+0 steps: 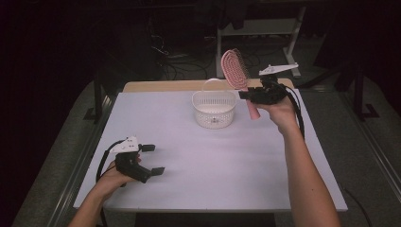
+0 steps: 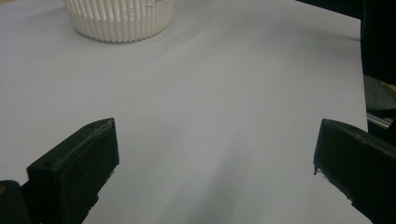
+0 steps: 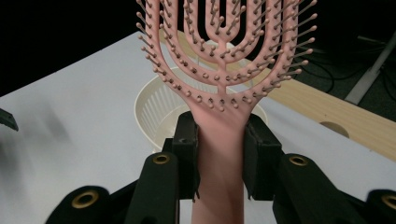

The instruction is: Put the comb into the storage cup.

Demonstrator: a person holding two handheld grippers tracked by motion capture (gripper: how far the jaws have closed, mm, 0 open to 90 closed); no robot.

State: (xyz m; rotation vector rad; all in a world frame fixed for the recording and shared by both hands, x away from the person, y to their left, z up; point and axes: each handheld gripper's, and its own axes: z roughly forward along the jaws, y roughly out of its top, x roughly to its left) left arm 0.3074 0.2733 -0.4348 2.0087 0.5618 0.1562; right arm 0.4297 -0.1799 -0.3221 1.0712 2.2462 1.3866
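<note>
Black two-jaw tools (image 1: pixel 150 160), brass-ringed screw holes, trailing cables

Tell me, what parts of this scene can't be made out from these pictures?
- Pink plastic hairbrush: in the right gripper view its top is cut off by the upper edge, its handle end by the lower edge.
- White slatted plastic basket: in the left gripper view its rim is cut off by the top edge; in the right gripper view the brush covers much of it.
- Room behind the white table: too dark in the high view.

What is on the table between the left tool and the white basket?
Nothing: in the left gripper view, bare white table runs from the open left tool up to the basket. The high view shows the same.
</note>
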